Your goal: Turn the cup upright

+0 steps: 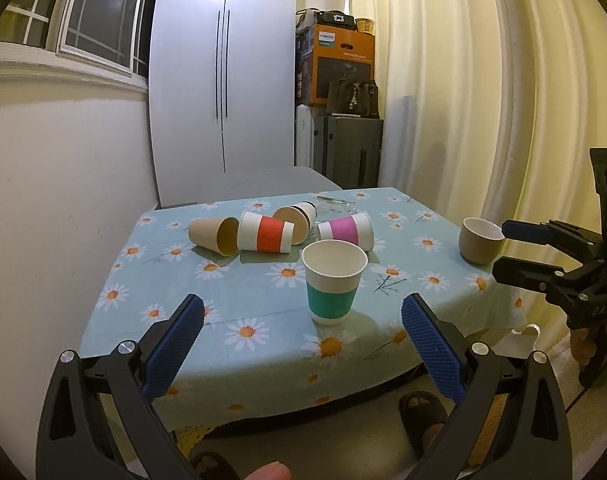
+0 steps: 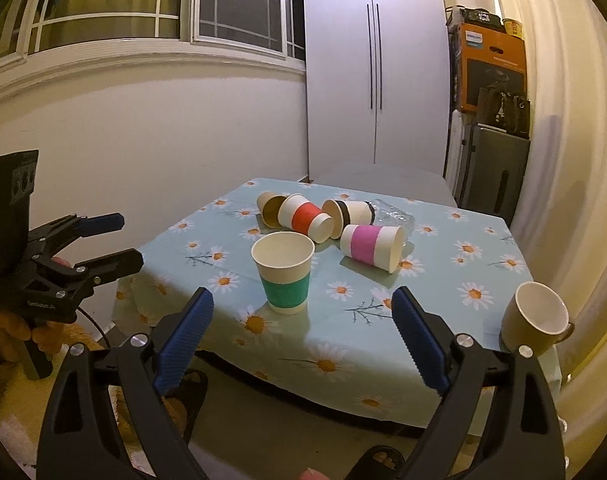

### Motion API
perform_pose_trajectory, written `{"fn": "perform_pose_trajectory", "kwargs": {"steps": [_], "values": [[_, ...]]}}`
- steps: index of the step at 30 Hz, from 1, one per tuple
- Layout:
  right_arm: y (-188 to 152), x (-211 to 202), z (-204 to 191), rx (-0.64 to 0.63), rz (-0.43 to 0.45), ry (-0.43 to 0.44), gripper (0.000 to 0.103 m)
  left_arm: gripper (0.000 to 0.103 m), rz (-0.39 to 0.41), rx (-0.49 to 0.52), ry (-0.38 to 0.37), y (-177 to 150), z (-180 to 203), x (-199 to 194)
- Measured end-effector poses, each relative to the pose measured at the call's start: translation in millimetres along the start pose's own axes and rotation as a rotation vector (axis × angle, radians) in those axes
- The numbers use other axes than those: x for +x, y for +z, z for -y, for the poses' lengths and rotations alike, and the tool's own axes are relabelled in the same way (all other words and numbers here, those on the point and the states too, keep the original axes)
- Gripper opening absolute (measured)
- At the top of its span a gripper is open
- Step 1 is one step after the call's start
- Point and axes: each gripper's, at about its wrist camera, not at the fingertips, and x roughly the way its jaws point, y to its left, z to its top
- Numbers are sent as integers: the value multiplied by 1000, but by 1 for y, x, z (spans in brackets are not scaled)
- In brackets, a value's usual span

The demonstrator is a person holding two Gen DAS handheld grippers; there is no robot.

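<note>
A paper cup with a green band (image 1: 333, 280) stands upright near the table's front; it also shows in the right wrist view (image 2: 284, 272). Behind it several paper cups lie on their sides: a plain brown one (image 1: 215, 235), a red-banded one (image 1: 266, 234), a black-banded one (image 1: 297, 216) and a pink-banded one (image 1: 348, 230). My left gripper (image 1: 303, 316) is open and empty, held off the table's front edge. My right gripper (image 2: 303, 312) is open and empty too, short of the green cup.
A brown mug (image 1: 481, 240) stands upright near the table's right edge. The table (image 1: 263, 344) has a daisy-print cloth. Crumpled clear plastic (image 2: 393, 212) lies behind the cups. A white wardrobe, boxes and curtains stand behind. Sandalled feet are below the table's front.
</note>
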Motion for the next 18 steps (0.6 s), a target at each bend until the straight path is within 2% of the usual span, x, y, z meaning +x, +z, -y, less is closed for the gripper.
{"fn": "perform_pose_trajectory", "kwargs": {"steps": [8,16,18], "values": [[-2,-2,7,24,3,-97,93,97,-9,-2,10,-1,1,2],[-4,-5,20,62,-4,-243,94,97,-19,1,15,-1,5,7],[-3,-7,22,70,1,-285,97,97,-22,3,15,-1,6,8]]}}
